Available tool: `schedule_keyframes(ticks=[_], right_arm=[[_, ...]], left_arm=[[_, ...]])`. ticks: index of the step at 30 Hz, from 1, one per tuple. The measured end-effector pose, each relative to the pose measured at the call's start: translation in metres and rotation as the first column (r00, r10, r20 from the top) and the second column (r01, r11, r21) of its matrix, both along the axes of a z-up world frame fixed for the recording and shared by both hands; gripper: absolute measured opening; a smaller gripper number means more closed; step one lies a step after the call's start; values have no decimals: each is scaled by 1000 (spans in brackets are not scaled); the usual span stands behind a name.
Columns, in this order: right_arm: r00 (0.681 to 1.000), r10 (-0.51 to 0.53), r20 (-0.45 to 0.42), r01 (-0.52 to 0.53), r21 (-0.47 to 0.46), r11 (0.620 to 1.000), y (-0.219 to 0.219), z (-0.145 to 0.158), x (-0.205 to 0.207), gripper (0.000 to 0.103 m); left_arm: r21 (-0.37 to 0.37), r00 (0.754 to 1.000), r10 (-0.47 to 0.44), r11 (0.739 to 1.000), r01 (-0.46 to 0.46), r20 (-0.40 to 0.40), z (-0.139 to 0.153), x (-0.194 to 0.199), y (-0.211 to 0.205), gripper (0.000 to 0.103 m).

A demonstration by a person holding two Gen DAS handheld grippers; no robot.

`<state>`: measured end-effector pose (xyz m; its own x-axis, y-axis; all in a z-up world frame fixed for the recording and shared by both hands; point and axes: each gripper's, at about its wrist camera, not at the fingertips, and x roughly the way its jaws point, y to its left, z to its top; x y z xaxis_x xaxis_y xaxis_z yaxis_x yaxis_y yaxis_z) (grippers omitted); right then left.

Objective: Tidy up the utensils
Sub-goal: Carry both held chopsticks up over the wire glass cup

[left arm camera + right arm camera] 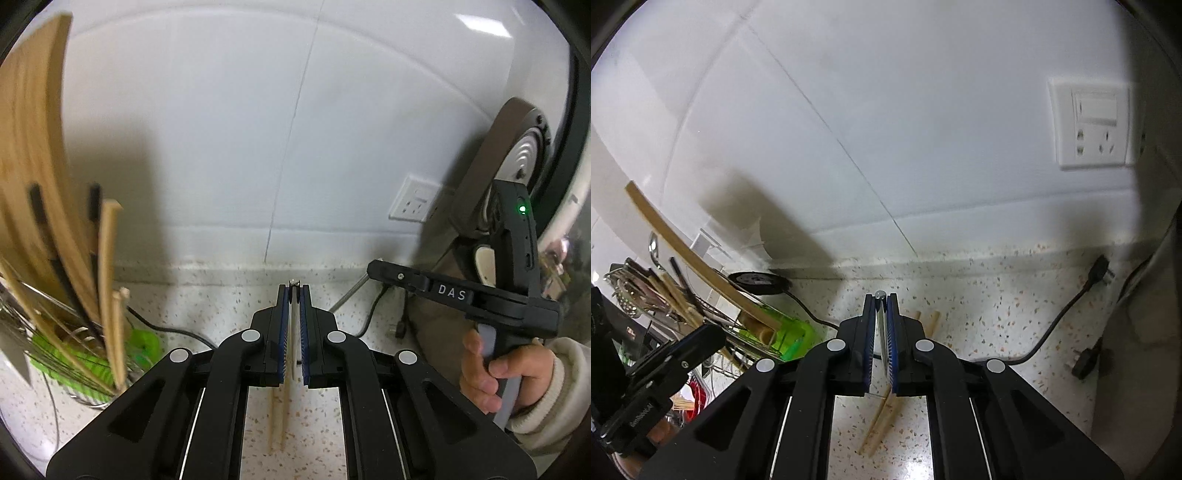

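left gripper (294, 295) jaws clench a flat pale utensil (293, 332); right gripper (881, 299) jaws pinch a metal utensil (882, 332); chopsticks (882, 421) lie on the speckled bench (979, 332), rack (74, 354) toward its left edge.

Bright overhead light, hard shadows on white wall (221, 129), motion-blurred cutting board (33, 155), fisheye-bent dark edges
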<state>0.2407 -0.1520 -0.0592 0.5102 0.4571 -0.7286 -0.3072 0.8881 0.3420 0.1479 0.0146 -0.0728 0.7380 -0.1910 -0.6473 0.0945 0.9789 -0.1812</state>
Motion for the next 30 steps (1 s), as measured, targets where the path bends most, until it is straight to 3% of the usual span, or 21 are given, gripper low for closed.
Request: schedule_keyframes(ticks=[9, 20, 30], right_arm=[[993, 33, 110, -34, 6, 999, 16, 40, -24, 3], [988, 58, 145, -64, 37, 997, 28, 64, -38, 3], [942, 185, 280, -202, 33, 979, 68, 114, -63, 3]], left_arm=[[29, 993, 26, 999, -29, 116, 47, -34, 11, 5], [49, 974, 86, 994, -98, 211, 83, -70, 25, 5], [79, 941, 150, 980, -182, 304, 119, -97, 54, 5]])
